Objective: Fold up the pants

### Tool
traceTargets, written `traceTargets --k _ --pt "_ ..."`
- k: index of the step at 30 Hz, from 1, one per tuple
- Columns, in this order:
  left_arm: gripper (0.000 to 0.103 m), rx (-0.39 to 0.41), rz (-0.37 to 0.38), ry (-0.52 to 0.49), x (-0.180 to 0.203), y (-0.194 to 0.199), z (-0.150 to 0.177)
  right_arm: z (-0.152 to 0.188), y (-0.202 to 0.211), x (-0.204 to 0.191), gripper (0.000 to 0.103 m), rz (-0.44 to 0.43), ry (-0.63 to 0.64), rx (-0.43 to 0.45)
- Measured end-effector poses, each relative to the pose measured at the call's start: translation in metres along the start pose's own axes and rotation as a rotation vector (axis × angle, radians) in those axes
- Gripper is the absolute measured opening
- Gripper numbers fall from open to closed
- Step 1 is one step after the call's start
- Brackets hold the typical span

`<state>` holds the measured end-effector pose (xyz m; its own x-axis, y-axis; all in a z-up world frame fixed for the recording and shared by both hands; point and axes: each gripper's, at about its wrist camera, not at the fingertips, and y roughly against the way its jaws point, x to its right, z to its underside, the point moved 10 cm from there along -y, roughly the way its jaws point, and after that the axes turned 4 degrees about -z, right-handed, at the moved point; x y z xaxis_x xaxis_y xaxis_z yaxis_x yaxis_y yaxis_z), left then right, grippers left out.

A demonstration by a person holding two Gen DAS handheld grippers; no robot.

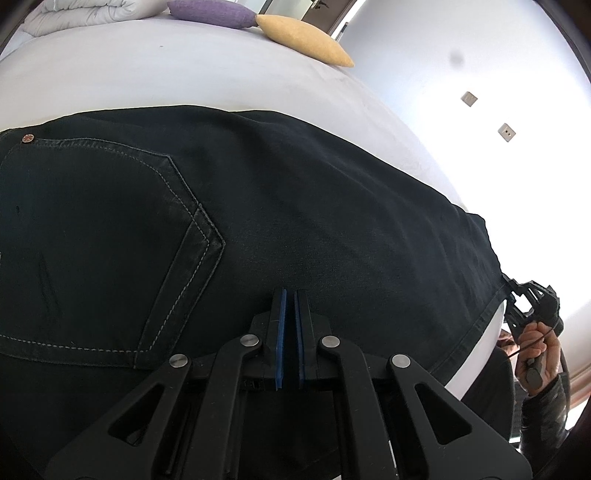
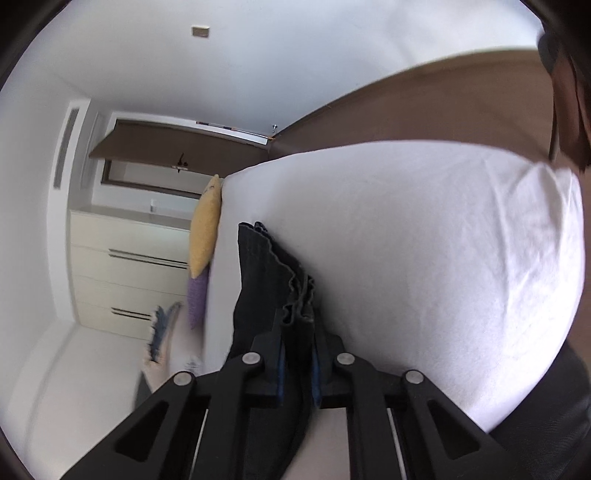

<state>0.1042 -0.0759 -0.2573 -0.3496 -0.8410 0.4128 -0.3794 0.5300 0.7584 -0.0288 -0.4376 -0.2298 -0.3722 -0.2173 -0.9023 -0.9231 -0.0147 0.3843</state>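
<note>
Dark pants (image 1: 295, 203) lie spread flat on a white bed (image 1: 147, 74), a stitched back pocket (image 1: 110, 240) at the left. My left gripper (image 1: 290, 295) is shut, its blue pads almost together, tips on the cloth just right of the pocket; no fold shows between them. At the leg end on the far right, a hand (image 1: 535, 343) holds my right gripper (image 1: 511, 286) at the hem. In the right wrist view the bunched hem of the pants (image 2: 266, 266) sits pinched between the pads of the right gripper (image 2: 297, 325) at the bed (image 2: 443, 258) edge.
A yellow cushion (image 1: 306, 40) and a purple cushion (image 1: 210, 13) lie at the far side of the bed, beside a folded white duvet (image 1: 74, 14). White drawers (image 2: 129, 266) stand against the wall beyond the bed. Bare sheet lies beyond the pants.
</note>
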Motion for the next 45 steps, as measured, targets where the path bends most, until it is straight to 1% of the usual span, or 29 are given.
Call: traceTargets --k 4,6,8,10,12,13,14,15,17,18,19,21,24,28,29,30,31,32,33,34,35,39,45 --pt "0.003 0.002 0.006 0.007 -0.002 0.001 -0.001 0.006 0.000 -0.031 0.011 0.055 0.151 -0.006" --pt "0.003 0.003 0.008 0.011 -0.002 0.000 -0.001 0.021 -0.004 -0.060 0.011 0.085 0.296 -0.026" --pt "0.003 0.004 0.010 0.017 -0.002 0.001 -0.002 0.048 -0.013 -0.089 0.011 0.110 0.455 -0.063" --pt "0.003 0.003 0.009 0.026 -0.002 0.000 -0.003 0.088 -0.025 -0.119 0.011 0.131 0.643 -0.115" --pt "0.003 0.000 0.005 0.030 -0.002 0.001 -0.004 0.140 -0.039 -0.142 0.011 0.161 0.869 -0.166" --pt "0.003 -0.004 0.000 0.033 -0.002 0.002 -0.005 0.163 -0.045 -0.150 0.011 0.171 0.960 -0.186" --pt "0.004 -0.006 -0.003 0.034 -0.001 0.003 -0.006 0.192 -0.054 -0.153 0.011 0.195 1.078 -0.215" --pt "0.004 -0.007 -0.006 0.037 -0.001 0.004 -0.008 0.206 -0.063 -0.153 0.011 0.220 1.147 -0.233" --pt "0.004 -0.010 0.011 0.067 0.001 0.007 -0.011 0.234 -0.082 -0.135 0.011 0.302 1.260 -0.291" --pt "0.004 -0.016 0.043 0.094 0.003 0.007 -0.012 0.241 -0.091 -0.119 0.011 0.347 1.285 -0.320" --pt "0.004 -0.028 0.081 0.125 0.005 0.006 -0.012 0.243 -0.096 -0.109 0.011 0.380 1.305 -0.323" --pt "0.004 -0.048 0.135 0.169 0.012 0.004 -0.012 0.247 -0.095 -0.106 0.011 0.377 1.348 -0.299" --pt "0.004 -0.075 0.201 0.191 0.029 -0.002 -0.015 0.248 -0.092 -0.107 0.011 0.383 1.390 -0.286" --pt "0.004 -0.123 0.295 0.188 0.066 -0.015 -0.021 0.251 -0.091 -0.108 0.011 0.381 1.406 -0.270" --pt "0.007 -0.134 0.304 0.179 0.074 -0.018 -0.023 0.250 -0.090 -0.108 0.011 0.381 1.412 -0.267" --pt "0.010 -0.143 0.314 0.172 0.081 -0.021 -0.026 0.249 -0.092 -0.109 0.011 0.382 1.422 -0.263" --pt "0.020 -0.158 0.330 0.166 0.092 -0.026 -0.029 0.251 -0.096 -0.110 0.011 0.383 1.433 -0.259" --pt "0.040 -0.169 0.342 0.164 0.098 -0.030 -0.031 0.252 -0.095 -0.111 0.011 0.382 1.444 -0.252" --pt "0.056 -0.176 0.354 0.166 0.105 -0.033 -0.034 0.254 -0.096 -0.111 0.011 0.381 1.448 -0.249" --pt "0.082 -0.179 0.369 0.170 0.112 -0.037 -0.038 0.258 -0.094 -0.110 0.011 0.379 1.451 -0.246" --pt "0.085 -0.177 0.371 0.172 0.117 -0.039 -0.041 0.258 -0.093 -0.111 0.011 0.374 1.452 -0.242" --pt "0.085 -0.211 0.376 0.172 0.130 -0.048 -0.045 0.259 -0.082 -0.118 0.011 0.352 1.457 -0.213" --pt "0.085 -0.239 0.379 0.198 0.131 -0.055 -0.048 0.270 -0.068 -0.133 0.011 0.324 1.474 -0.196"
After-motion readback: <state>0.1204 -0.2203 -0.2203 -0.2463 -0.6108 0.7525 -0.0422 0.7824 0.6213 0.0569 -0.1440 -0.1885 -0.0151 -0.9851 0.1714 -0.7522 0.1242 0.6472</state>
